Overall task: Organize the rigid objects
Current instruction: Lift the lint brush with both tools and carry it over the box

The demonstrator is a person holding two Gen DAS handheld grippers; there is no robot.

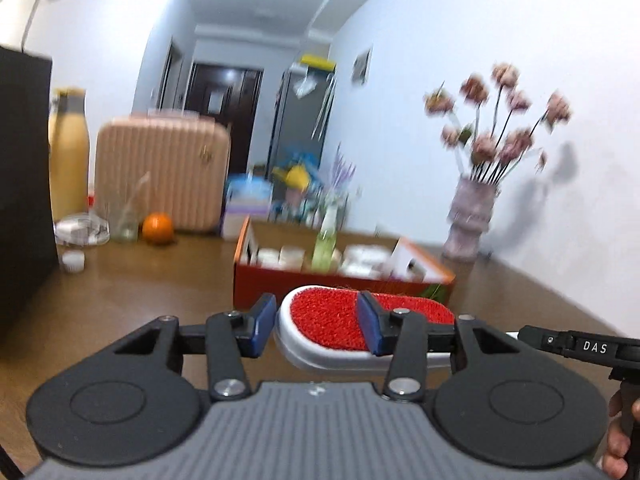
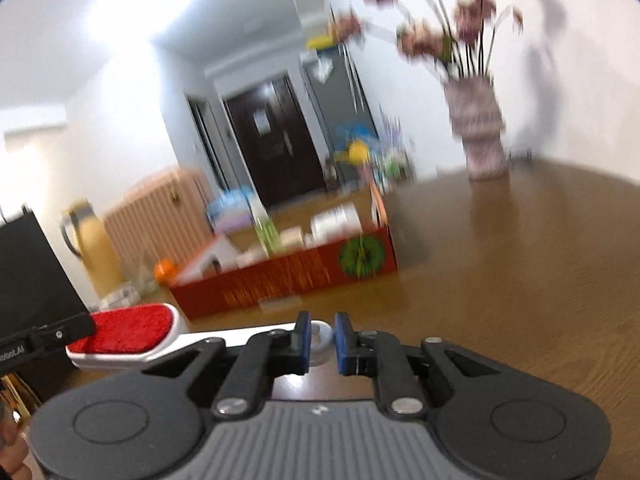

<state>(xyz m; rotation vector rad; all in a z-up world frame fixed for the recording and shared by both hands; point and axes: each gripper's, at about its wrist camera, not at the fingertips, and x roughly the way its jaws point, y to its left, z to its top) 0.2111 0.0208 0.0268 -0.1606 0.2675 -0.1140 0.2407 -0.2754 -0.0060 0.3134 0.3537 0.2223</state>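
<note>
A lint brush (image 1: pixel 324 316) with a red pad and a white body hangs just above the brown table. My left gripper (image 1: pixel 317 328) is shut on its head, one blue pad at each side. In the right wrist view the brush (image 2: pixel 124 330) runs from the left to my right gripper (image 2: pixel 322 344), which is shut on the white ring end of the handle. Just beyond stands an open red cardboard box (image 1: pixel 344 284) (image 2: pixel 280 276) holding a green bottle (image 1: pixel 326 248) and several white jars.
A vase of pink flowers (image 1: pixel 470 216) (image 2: pixel 480 136) stands by the wall on the right. At the left are a black bag (image 1: pixel 24 184), a yellow bottle (image 1: pixel 68 156), a glass dish (image 1: pixel 82 230), an orange (image 1: pixel 157 228) and a pink suitcase (image 1: pixel 164 172). Bare table (image 2: pixel 520 280) lies to the right.
</note>
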